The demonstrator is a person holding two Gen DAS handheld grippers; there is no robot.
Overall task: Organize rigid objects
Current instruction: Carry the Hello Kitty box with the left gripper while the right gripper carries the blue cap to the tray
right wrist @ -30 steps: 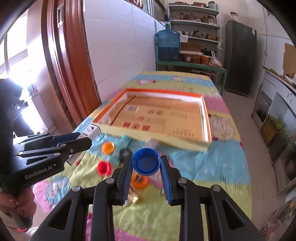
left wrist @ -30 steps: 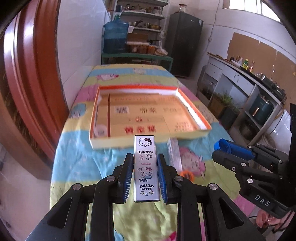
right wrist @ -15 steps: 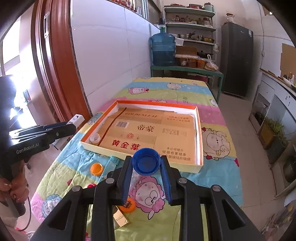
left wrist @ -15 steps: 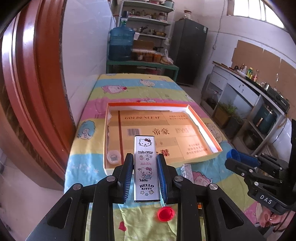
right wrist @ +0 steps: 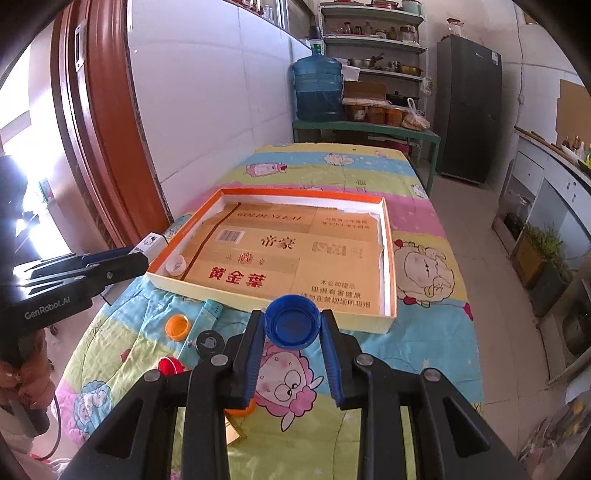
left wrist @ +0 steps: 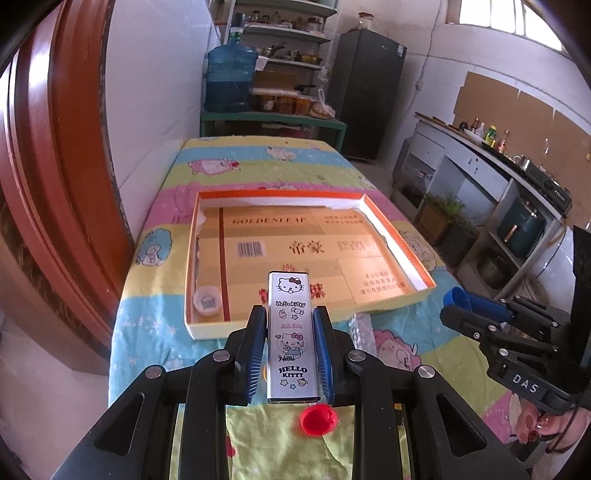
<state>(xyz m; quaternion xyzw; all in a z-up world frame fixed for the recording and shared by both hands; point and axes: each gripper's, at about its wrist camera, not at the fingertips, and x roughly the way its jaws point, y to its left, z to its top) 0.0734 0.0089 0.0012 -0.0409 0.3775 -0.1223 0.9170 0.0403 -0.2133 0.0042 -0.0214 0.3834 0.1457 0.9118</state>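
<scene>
In the left wrist view, the slim silver Hello Kitty case (left wrist: 293, 334) is clamped by the left gripper (left wrist: 290, 341) at lower centre, while in the right wrist view the round blue plastic cap (right wrist: 293, 322) is clamped by the right gripper (right wrist: 293, 341) and should be released only once well past the near wall of the shallow orange-rimmed cardboard tray (right wrist: 391, 258).

An orange cap (right wrist: 242, 409) shows only as a sliver under the right gripper's (right wrist: 292, 345) arm. The small box (right wrist: 233, 435) beside it is mostly covered. Jars on the far shelves (right wrist: 373, 35) are too small to identify.
</scene>
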